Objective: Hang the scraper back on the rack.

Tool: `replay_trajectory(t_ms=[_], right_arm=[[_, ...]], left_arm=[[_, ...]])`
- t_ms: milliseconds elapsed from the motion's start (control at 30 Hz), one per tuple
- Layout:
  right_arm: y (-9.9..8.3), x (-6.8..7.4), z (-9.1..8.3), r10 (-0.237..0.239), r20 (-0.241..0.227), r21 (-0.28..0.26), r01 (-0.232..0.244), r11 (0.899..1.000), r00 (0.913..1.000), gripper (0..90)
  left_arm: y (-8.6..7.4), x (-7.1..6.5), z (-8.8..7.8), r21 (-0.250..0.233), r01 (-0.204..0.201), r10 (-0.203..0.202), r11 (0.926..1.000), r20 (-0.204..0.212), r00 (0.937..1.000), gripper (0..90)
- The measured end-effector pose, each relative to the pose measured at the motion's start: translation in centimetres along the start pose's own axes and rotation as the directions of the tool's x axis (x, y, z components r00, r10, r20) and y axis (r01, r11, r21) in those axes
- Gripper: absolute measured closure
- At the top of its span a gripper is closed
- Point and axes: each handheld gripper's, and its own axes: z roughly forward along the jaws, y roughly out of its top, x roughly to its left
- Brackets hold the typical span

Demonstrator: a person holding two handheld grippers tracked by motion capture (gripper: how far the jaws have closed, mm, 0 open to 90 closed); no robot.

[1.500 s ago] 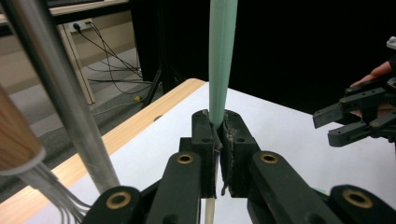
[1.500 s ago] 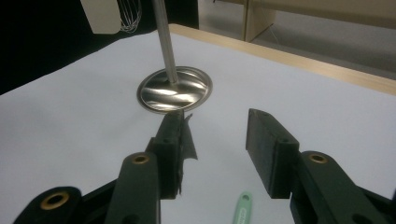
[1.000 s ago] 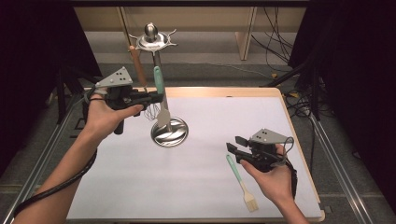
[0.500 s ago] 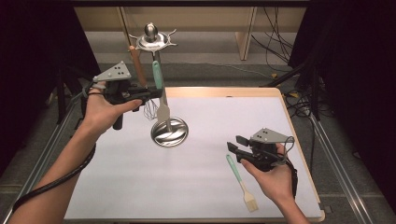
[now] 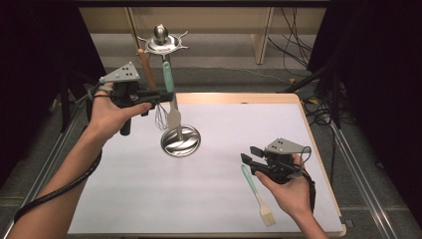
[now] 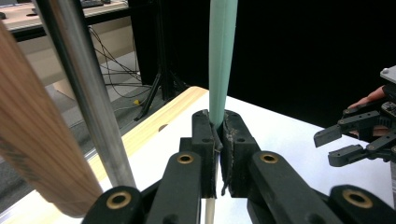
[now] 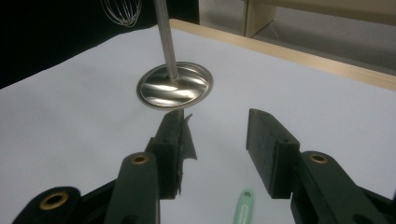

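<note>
The left gripper (image 5: 160, 94) has its jaws clamped on the green handle of a spatula (image 5: 169, 84) that hangs from the metal rack (image 5: 161, 40), beside a whisk (image 5: 160, 117). The right gripper (image 5: 255, 160) rests low over the white worktop (image 5: 214, 134), jaws open and empty, just beside a green-handled brush (image 5: 256, 194).

Left gripper view: green utensil handle (image 6: 222, 56) runs off the top edge; its head is hidden below the pads. Wooden handle (image 6: 37, 149) blurred and cropped at the left edge. Right gripper view: whisk (image 7: 122, 11) and stand pole (image 7: 166, 39) cut by the top edge; brush handle (image 7: 243, 213) cropped at the bottom.
</note>
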Motion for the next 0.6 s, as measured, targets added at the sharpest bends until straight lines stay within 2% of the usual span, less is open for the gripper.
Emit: replay_trajectory(t_ms=[33,67,133,167,200,233,267,300,367,433,467,500,533,567,600], right_arm=[[0.02,-0.10,-0.03,-0.012,0.004,-0.003,0.012,1.000,0.9999,57.9],[0.03,-0.25,0.04,-0.030,0.004,-0.013,0.030,0.999,0.9996,57.9],[0.04,-0.24,-0.02,-0.021,0.011,-0.014,0.021,1.000,0.9997,57.9],[0.10,-0.03,-0.15,0.015,0.001,0.003,-0.015,1.000,0.9999,57.9],[0.12,-0.15,-0.13,0.004,-0.006,-0.001,-0.004,1.000,1.0000,57.9],[0.04,-0.06,-0.08,0.011,0.011,-0.014,-0.011,1.000,0.9999,57.9],[0.06,-0.29,0.01,-0.020,0.018,-0.033,0.021,0.999,0.9996,57.9],[0.05,-0.33,-0.04,-0.024,0.024,-0.034,0.025,0.999,0.9994,57.9],[0.04,-0.29,-0.11,-0.008,0.017,-0.026,0.009,1.000,0.9998,57.9],[0.06,-0.35,-0.17,-0.016,0.015,-0.020,0.016,1.000,0.9998,57.9],[0.05,-0.47,-0.14,-0.036,0.028,-0.029,0.037,0.999,0.9990,57.9],[0.03,-0.42,-0.04,-0.033,0.030,-0.040,0.034,0.999,0.9990,57.9],[0.02,-0.27,-0.01,-0.015,0.024,-0.039,0.016,0.999,0.9996,57.9],[0.04,-0.33,0.08,-0.023,0.014,-0.046,0.024,0.999,0.9996,57.9],[0.08,-0.27,0.00,-0.018,0.007,-0.032,0.018,0.999,0.9998,57.9]], left_arm=[[0.04,0.02,-0.04,0.002,-0.007,0.007,1.0000,0.000,1.0000,84.5],[0.02,-0.12,-0.09,0.003,0.012,-0.012,0.9999,-0.002,0.9999,84.5],[0.03,-0.25,-0.16,0.003,0.027,-0.027,0.9996,0.000,0.9996,84.5],[0.06,-0.26,-0.19,0.002,0.029,-0.029,0.9996,0.000,0.9996,84.4],[0.14,-0.21,-0.23,-0.001,0.024,-0.024,0.9997,0.000,0.9997,84.5],[0.26,-0.03,-0.27,0.001,0.006,-0.006,1.0000,0.003,1.0000,84.5],[0.34,-0.04,-0.26,-0.002,0.011,-0.011,0.9999,0.004,0.9999,84.5],[0.41,-0.11,-0.28,-0.007,0.018,-0.018,0.9998,0.001,0.9998,84.5],[0.59,-0.17,-0.35,-0.002,0.018,-0.018,0.9998,0.002,0.9998,84.5],[0.73,-0.07,-0.29,-0.002,0.014,-0.014,0.9999,0.007,0.9999,84.5],[0.78,0.01,-0.28,0.003,0.012,-0.012,0.9999,0.010,0.9999,84.5],[0.79,0.06,-0.27,0.005,0.017,-0.017,0.9998,0.011,0.9998,84.5],[0.79,0.06,-0.26,0.005,0.029,-0.029,0.9996,0.014,0.9995,84.5],[0.81,0.22,-0.26,0.005,0.020,-0.021,0.9998,0.018,0.9996,84.5],[0.78,0.23,-0.33,0.007,0.032,-0.032,0.9995,0.016,0.9993,84.5]])
